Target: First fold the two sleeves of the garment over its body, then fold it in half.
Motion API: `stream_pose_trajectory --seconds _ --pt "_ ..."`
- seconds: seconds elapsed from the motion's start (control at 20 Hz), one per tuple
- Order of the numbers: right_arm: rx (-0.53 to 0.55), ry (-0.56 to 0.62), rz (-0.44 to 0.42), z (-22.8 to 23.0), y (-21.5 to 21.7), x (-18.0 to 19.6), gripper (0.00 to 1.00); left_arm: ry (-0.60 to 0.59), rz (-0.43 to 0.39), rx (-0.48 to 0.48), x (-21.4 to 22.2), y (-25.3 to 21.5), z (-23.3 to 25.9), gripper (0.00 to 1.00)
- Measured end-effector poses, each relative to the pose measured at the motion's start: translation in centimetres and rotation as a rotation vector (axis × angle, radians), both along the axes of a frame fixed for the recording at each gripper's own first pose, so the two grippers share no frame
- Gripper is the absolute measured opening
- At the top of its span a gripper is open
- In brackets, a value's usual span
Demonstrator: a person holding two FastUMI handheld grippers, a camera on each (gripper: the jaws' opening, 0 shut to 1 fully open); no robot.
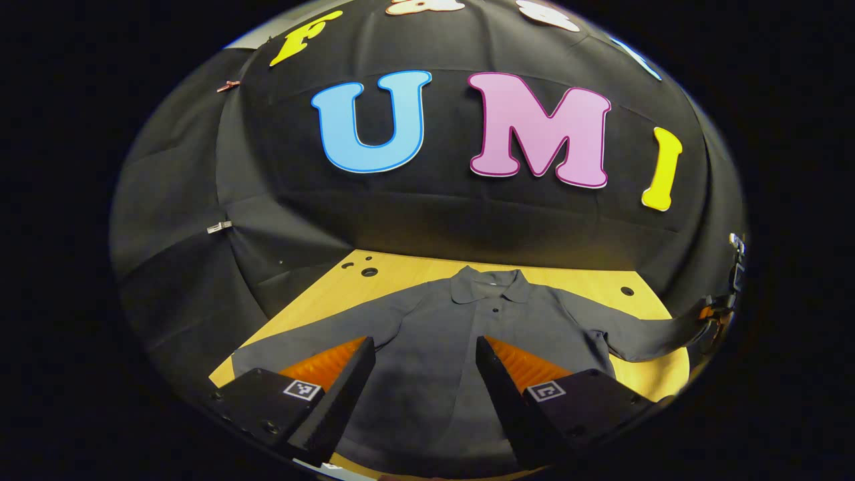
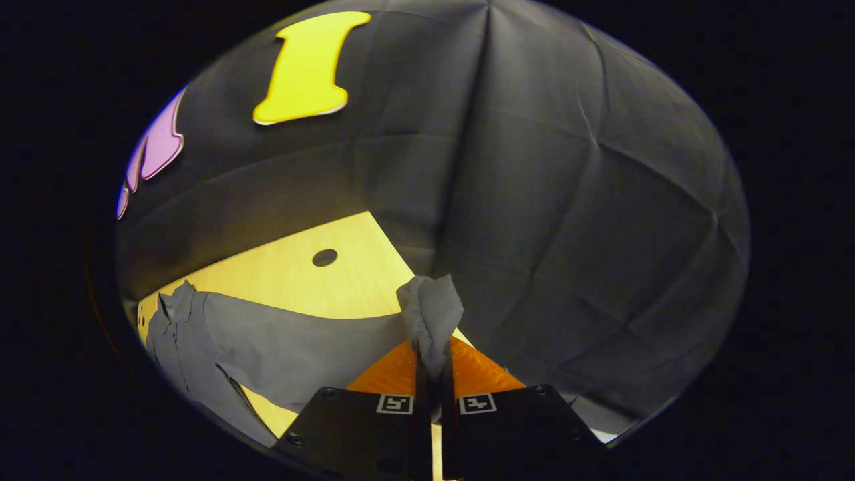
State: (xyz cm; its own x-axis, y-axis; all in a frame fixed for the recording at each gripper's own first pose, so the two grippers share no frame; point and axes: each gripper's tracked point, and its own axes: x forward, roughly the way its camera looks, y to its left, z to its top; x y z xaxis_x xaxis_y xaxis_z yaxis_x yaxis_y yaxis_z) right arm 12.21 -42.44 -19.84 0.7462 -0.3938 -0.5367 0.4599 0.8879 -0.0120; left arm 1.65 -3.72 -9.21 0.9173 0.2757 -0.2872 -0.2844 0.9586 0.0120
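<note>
A dark grey collared shirt lies flat on the wooden table, collar toward the booth wall. My left gripper hangs open over the shirt's lower body, nothing between its fingers. In the left gripper view the shirt's right-hand sleeve stretches out to the right gripper at the table's edge. In the right gripper view the right gripper is shut on the bunched cuff of that sleeve, lifted off the table. The other sleeve lies spread to the left, partly behind my left finger.
The table top has round holes, one near the far right corner and two others at the far left. Black cloth walls close in the table on the back and both sides.
</note>
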Motion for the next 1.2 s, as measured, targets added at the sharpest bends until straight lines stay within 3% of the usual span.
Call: stream_pose_trajectory --seconds 0.45,0.75,1.2 --pt "-0.008 -0.121 0.178 8.8 6.6 2.1 0.1 0.014 0.047 -0.007 -2.2 3.7 -1.3 0.96" --pt "-0.021 -0.165 0.306 11.2 14.7 5.1 0.1 0.028 0.085 -0.021 -3.6 7.0 -2.2 0.96" --pt "0.019 -0.152 0.512 12.0 30.9 9.2 0.1 0.053 0.215 -0.066 -7.7 13.6 -4.6 0.96"
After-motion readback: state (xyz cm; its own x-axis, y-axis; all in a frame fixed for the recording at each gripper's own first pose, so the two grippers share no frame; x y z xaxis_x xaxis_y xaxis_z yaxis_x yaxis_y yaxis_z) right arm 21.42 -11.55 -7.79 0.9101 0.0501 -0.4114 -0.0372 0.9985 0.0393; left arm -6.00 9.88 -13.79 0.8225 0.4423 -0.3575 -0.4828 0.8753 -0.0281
